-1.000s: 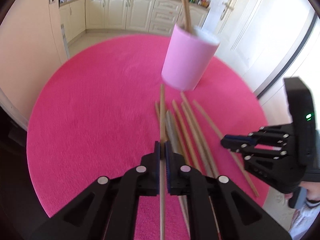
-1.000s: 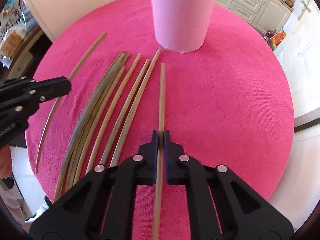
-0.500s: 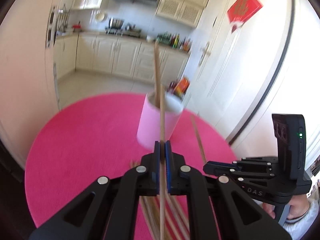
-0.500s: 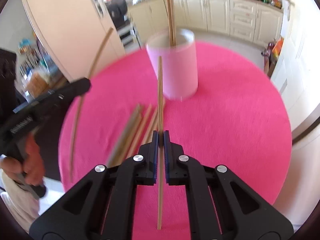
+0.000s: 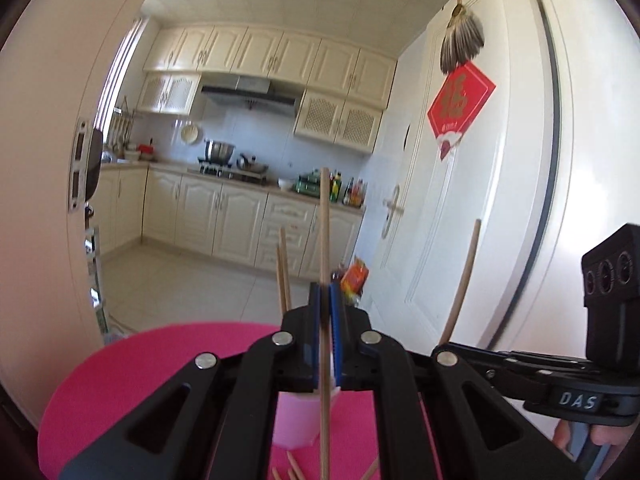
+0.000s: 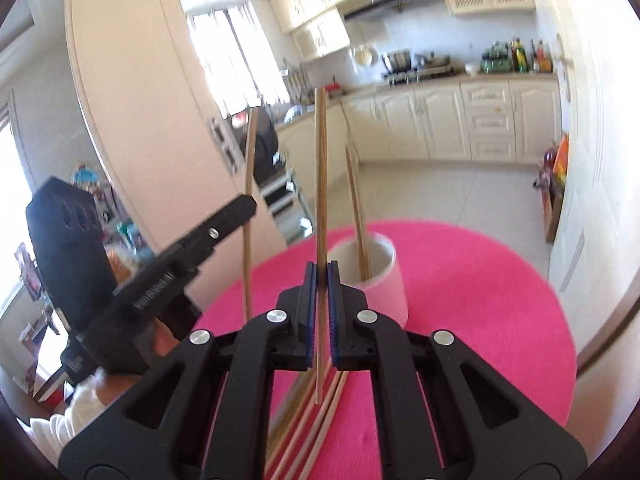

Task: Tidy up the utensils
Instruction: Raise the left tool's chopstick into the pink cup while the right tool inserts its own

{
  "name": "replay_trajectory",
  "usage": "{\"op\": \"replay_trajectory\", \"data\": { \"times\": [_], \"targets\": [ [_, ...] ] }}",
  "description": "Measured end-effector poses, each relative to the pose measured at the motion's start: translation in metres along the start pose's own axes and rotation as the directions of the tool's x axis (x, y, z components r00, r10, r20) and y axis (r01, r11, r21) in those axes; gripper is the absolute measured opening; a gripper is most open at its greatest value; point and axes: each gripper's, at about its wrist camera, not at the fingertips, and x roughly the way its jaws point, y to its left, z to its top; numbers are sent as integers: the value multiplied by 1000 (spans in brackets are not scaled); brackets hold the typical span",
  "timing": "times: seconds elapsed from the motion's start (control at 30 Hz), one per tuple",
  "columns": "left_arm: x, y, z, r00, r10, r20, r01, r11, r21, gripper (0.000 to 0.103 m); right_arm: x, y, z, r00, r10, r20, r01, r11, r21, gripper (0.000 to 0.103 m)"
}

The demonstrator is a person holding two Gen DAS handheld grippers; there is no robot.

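In the left wrist view my left gripper (image 5: 325,300) is shut on a wooden chopstick (image 5: 325,220) that stands upright. Below and behind it is the pink cup (image 5: 296,420), with two chopsticks (image 5: 282,276) in it. My right gripper (image 5: 440,350) reaches in from the right and holds a second chopstick (image 5: 464,280). In the right wrist view my right gripper (image 6: 320,276) is shut on its upright chopstick (image 6: 320,168), just in front of the pink cup (image 6: 384,280). The left gripper (image 6: 240,208) holds its chopstick (image 6: 249,168) to the left. Several loose chopsticks (image 6: 312,432) lie on the table.
A round table with a pink cloth (image 6: 480,300) carries everything. A person's hand (image 6: 160,340) holds the left gripper. A white door (image 5: 460,200) with a red decoration stands right of the table. Kitchen cabinets (image 5: 240,216) line the far wall.
Both grippers have risen off the table and tilted upward, each with its chopstick. The chopsticks went from lying flat to standing upright near the cup.
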Motion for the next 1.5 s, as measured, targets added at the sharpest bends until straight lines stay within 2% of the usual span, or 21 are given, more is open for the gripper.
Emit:
{"op": "replay_trajectory", "data": {
  "times": [0.07, 0.27, 0.37, 0.43, 0.57, 0.7, 0.77, 1.0, 1.23, 1.4, 1.47, 1.5],
  "targets": [
    [7, -4, 7, 999, 1, 51, -1, 1000, 12, 5, 0, -1, 11, 999, -12, 53, 13, 1000, -4, 6],
    [29, -4, 20, 993, 14, 121, -18, 999, 32, 5, 4, -7, 34, 987, -21, 157, 20, 1000, 7, 6],
    [31, -2, 19, 983, 10, 181, -13, 1000, 17, 5, 5, -11, 40, 980, -34, 195, 32, 999, 12, 6],
    [36, -1, 22, 974, 32, 222, -34, 999, 3, 5, 5, -11, 41, 973, -50, 227, 48, 999, 14, 6],
    [44, 2, 22, 957, 73, 282, -70, 997, -20, 5, 13, -9, 39, 968, -71, 241, 74, 997, -2, 6],
    [56, 4, 19, 948, 86, 308, -81, 996, -26, 5, 23, -14, 36, 970, -76, 231, 80, 997, -10, 6],
    [61, 4, 17, 944, 106, 313, -105, 994, -19, 5, 26, -17, 33, 971, -79, 224, 82, 997, -6, 6],
    [75, 9, -1, 956, 134, 263, -146, 989, 27, 5, 38, -21, 27, 979, -80, 189, 81, 997, 1, 6],
    [78, 11, -8, 977, 116, 179, -129, 990, 60, 6, 46, -20, 21, 980, -96, 173, 97, 995, 3, 6],
    [73, 13, -9, 986, 93, 139, -103, 993, 64, 7, 49, -17, 13, 977, -123, 175, 124, 992, 3, 6],
    [71, 12, -10, 987, 95, 129, -104, 992, 69, 17, 50, -16, 11, 975, -135, 176, 137, 991, 4, 6],
    [69, 13, -10, 988, 94, 125, -103, 992, 67, 25, 50, -16, 10, 975, -136, 175, 137, 991, 9, 6]
  ]
}}
